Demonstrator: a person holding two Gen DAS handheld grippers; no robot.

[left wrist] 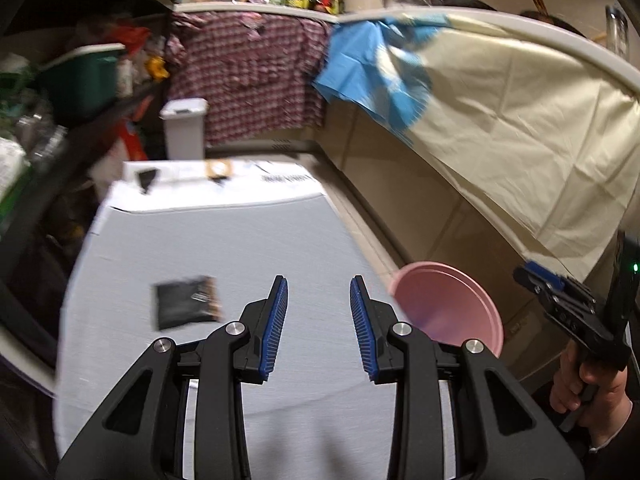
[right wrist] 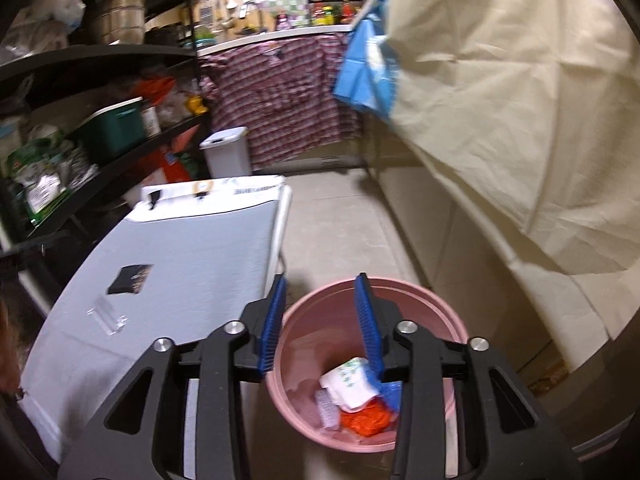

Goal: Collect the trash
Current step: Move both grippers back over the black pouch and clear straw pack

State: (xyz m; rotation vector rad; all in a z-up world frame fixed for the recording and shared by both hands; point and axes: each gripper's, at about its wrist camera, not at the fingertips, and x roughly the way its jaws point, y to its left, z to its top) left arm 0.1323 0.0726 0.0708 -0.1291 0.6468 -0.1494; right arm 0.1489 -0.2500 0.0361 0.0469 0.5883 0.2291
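Here, a pink bin is recorded on the floor just beside the grey table; white, orange and blue trash is piled inside. A dark wrapper and a clear plastic piece are listed on the tabletop. The right gripper is held above the bin, jaws partly apart, nothing between them. The left gripper, likewise partly open, is empty over the table.

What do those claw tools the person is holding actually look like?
Each claw, left and right, is a black plastic frame with cut-out arms, silver pivot bolts and two ribbed blue pads. The right one carries a small green light. A dark sleeve covers the wrist.
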